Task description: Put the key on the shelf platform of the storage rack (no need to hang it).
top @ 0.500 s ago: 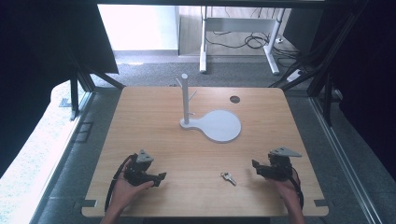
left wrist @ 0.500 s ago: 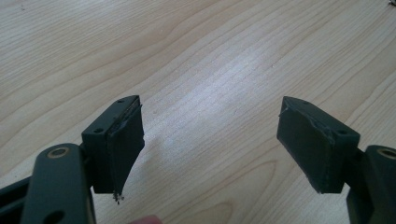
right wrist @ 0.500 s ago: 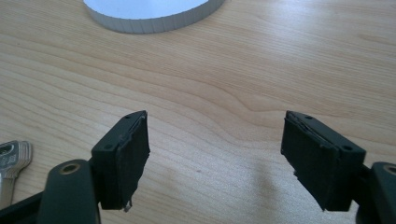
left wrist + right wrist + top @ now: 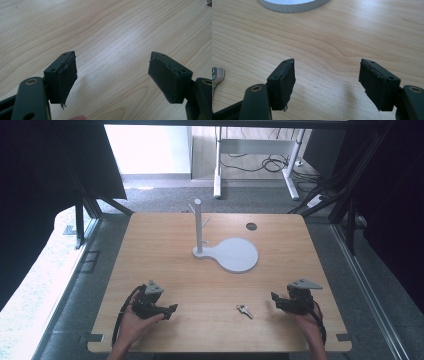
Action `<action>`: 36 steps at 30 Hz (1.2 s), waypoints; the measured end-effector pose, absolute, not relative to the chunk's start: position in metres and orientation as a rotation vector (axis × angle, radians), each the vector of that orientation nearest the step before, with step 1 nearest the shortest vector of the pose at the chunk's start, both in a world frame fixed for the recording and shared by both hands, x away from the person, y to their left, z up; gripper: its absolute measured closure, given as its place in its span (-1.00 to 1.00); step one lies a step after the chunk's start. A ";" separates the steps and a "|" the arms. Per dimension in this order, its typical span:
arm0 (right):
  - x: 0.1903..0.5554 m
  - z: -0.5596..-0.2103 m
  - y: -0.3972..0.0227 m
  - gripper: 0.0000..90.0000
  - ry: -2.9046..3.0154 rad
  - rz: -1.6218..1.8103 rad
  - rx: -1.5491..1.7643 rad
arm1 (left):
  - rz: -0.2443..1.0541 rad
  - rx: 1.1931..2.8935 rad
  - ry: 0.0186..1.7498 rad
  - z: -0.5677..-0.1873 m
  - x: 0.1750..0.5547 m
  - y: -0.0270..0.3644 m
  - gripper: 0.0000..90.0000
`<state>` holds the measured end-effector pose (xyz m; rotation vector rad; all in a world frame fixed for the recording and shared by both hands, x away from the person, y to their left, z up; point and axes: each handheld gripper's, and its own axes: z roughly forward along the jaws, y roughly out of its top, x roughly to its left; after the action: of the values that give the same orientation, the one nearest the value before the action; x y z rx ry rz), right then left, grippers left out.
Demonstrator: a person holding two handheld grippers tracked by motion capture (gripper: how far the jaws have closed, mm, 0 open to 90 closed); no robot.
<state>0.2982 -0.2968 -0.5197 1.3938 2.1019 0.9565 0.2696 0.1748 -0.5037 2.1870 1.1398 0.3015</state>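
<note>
Both hand-held grippers, left (image 4: 172,308) and right (image 4: 273,297), rest on the tabletop (image 4: 165,245) with jaws apart and empty. Between them, at the right one's nine o'clock, lies the key (image 4: 244,310). Approach low and level, straddling it squarely.

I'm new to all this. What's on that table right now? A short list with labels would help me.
Table: light wooden table, with a small dark round hole near the far edge
Stand: white stand, an upright post with pegs on a round flat base, mid-table
Key: small metal key, lying flat on the near side, nearer the right gripper
Left gripper: left gripper, jaws open, nothing between them
Right gripper: right gripper, jaws open, nothing between them
</note>
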 end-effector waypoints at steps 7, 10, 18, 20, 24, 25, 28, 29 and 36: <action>0.298 -0.520 -0.299 -0.25 2.107 0.958 1.390 | 0.299 2.196 1.130 -0.504 0.269 0.172 -0.48; 0.297 -0.519 -0.299 -0.20 2.111 0.962 1.385 | 0.300 2.198 1.126 -0.504 0.269 0.171 -0.48; 0.296 -0.517 -0.304 -0.09 2.121 0.989 1.394 | 0.299 2.198 1.133 -0.505 0.269 0.171 -0.48; 0.296 -0.517 -0.303 -0.07 2.132 0.993 1.390 | 0.300 2.198 1.131 -0.505 0.269 0.172 -0.48; 0.296 -0.516 -0.300 -0.01 2.154 0.975 1.377 | 0.303 2.194 1.130 -0.503 0.269 0.174 -0.48; 0.296 -0.516 -0.300 -0.01 2.157 0.969 1.374 | 0.307 2.191 1.132 -0.503 0.269 0.175 -0.48; 0.295 -0.515 -0.300 0.01 2.158 0.970 1.377 | 0.310 2.183 1.137 -0.503 0.269 0.176 -0.48; 0.295 -0.515 -0.300 0.01 2.158 0.970 1.377 | 0.310 2.183 1.137 -0.503 0.269 0.176 -0.48; 0.295 -0.505 -0.296 0.02 2.188 1.013 1.359 | 0.316 2.174 1.129 -0.499 0.268 0.178 -0.47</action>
<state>0.2950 -0.2958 -0.5051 1.3593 2.1877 1.0130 0.2678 0.1778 -0.4994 2.1740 1.1290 0.3162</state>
